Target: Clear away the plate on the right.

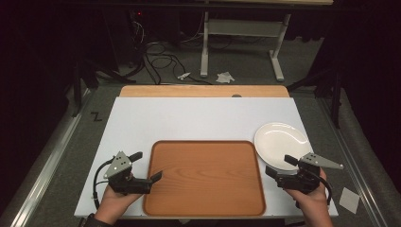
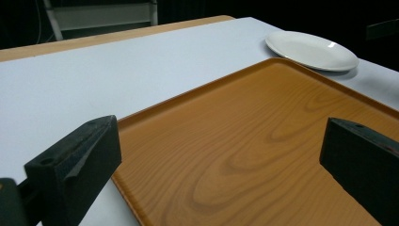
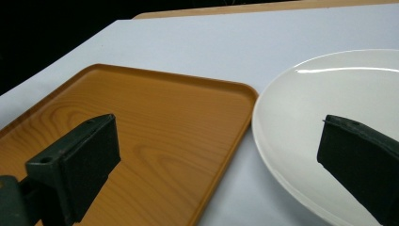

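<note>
On the table [image 1: 189,118] there is one wooden tray [image 1: 204,177] and one white plate [image 1: 282,140], both with nothing in them, and two grippers, one in each hand of the person. The left gripper [image 1: 147,166] hangs with its jaws spread wide and holding nothing, astride the tray's left rim, so the tray lies just ahead of it and to its right. The right gripper [image 1: 279,165] is likewise wide open and holds nothing, near the plate's near edge, with the plate just ahead of it and the tray just to its left.
</note>
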